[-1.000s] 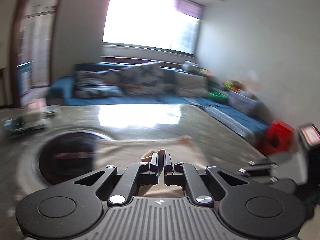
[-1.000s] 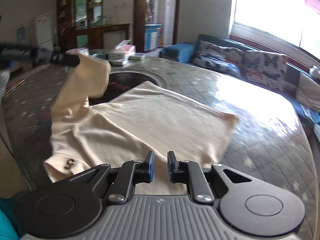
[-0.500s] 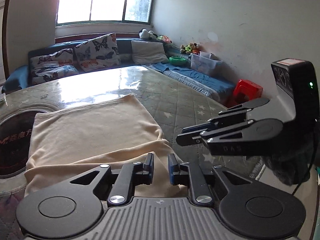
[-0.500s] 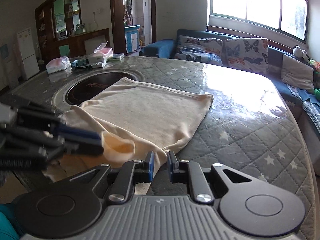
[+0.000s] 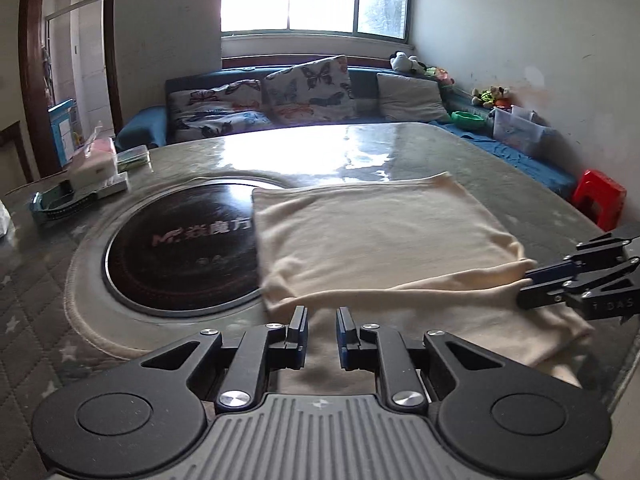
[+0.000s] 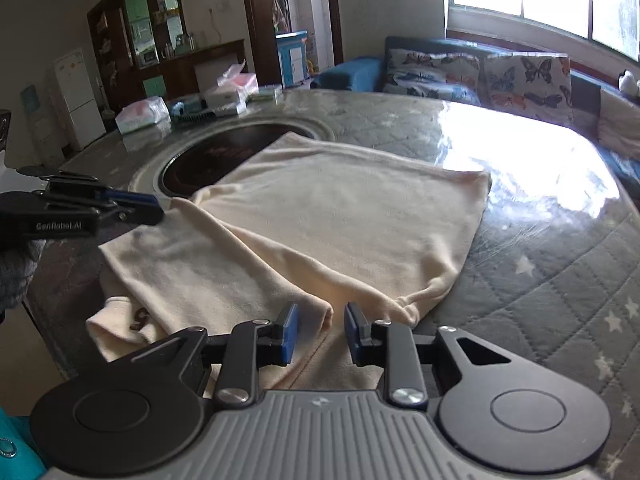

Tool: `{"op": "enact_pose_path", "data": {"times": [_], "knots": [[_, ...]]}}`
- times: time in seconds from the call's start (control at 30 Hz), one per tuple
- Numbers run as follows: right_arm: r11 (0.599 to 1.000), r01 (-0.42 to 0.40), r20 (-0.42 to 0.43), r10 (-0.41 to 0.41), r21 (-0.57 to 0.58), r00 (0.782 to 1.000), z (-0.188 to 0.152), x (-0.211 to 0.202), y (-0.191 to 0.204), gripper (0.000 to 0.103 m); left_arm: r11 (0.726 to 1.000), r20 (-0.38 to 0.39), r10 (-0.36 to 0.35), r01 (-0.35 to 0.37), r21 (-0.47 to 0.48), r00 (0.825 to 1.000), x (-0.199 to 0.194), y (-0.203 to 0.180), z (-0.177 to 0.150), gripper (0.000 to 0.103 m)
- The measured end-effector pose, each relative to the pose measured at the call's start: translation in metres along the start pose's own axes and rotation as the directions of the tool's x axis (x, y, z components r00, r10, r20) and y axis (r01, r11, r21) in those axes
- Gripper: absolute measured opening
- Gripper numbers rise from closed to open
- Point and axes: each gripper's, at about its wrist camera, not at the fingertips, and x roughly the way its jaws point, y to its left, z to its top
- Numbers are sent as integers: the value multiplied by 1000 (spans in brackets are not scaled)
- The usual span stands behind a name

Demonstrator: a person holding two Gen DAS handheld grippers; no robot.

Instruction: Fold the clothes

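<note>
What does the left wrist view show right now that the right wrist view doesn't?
Only the left wrist view shows the red stool by the wall, the soft toys on the sofa end and the white lettering on the dark round cooktop. Only the right wrist view shows the white fridge, the wooden cabinet and the dark printed mark on the garment's near corner. Both show the cream garment lying on the table, its near part folded over, both open grippers, left gripper and right gripper, and the butterfly cushions.
</note>
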Motion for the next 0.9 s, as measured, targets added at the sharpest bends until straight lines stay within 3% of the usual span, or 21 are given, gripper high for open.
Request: {"op": "enact_pose_path", "data": {"times": [0.13,0.17,0.27,0.5,0.63,0.73,0.9], "knots": [[1000,3,-13,-3,1,1000,1,4,2,23,1000,-10,-2,2,-19,1000,7,9,0,17],[1000,3,-16,-3,-4,1000,1,4,3,14,1000,-13,-2,2,-23,1000,9,12,0,17],[999,28,-6,-28,-31,1000,5,1,7,9,999,-20,-4,3,-37,1000,14,19,0,17],[991,94,63,-88,-96,994,23,-18,16,7,998,-40,38,-39,-39,998,19,30,-6,17],[993,90,29,-87,-80,996,24,-7,10,9,997,-43,68,-70,-40,997,17,36,-8,17],[986,137,4,-138,-95,990,17,4,5,10,999,-7,41,-41,-27,999,6,32,-2,17],[987,113,54,-108,-114,993,21,-10,11,12,999,33,-33,32,20,999,-4,17,6,17]]}}
